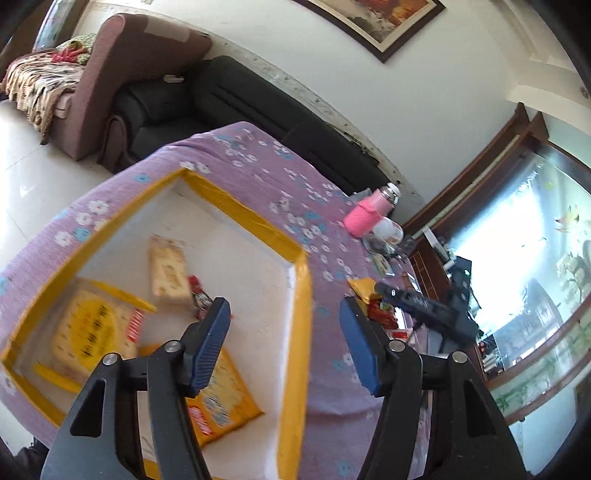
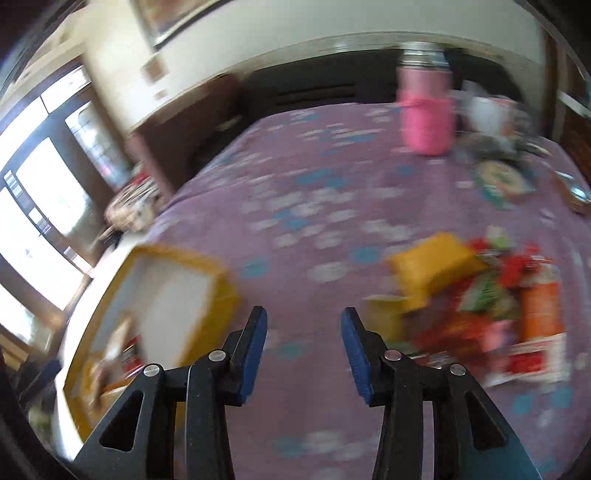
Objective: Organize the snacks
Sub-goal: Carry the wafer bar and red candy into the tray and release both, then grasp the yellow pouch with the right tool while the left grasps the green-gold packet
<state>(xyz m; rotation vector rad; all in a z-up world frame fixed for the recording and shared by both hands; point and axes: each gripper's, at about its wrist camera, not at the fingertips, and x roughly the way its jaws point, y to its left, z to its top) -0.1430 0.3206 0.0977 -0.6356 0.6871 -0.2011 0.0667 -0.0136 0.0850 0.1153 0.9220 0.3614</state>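
The left gripper (image 1: 284, 343) is seen with its blue-padded fingers (image 1: 208, 343) spread apart, nothing between them and nothing touched; it hangs over the near right corner of the box (image 1: 303, 295). The right gripper (image 2: 303, 354) is likewise seen with fingers (image 2: 253, 354) parted and empty, poised above bare cloth between the box (image 2: 218, 295) and the snack pile (image 2: 480, 295).

The box is white inside with yellow tape along its rim. Inside it several packets are seen: a pale yellow biscuit pack (image 1: 88, 328), a cream pack (image 1: 168, 273), a small red packet (image 1: 199, 299) and an orange-yellow bag (image 1: 225, 406) partly behind the left fingers. To the right of the box a loose heap of red, green, orange and yellow wrappers lies on the cloth, blurred in the right wrist view.

The desk is covered by a purple floral cloth (image 1: 258, 173). Beyond the box a pink flask (image 1: 365, 214) stands near the far edge. Behind it a dark sofa (image 1: 221, 99), a brown armchair (image 1: 122, 74) and a framed picture (image 1: 376, 22) on the wall are seen
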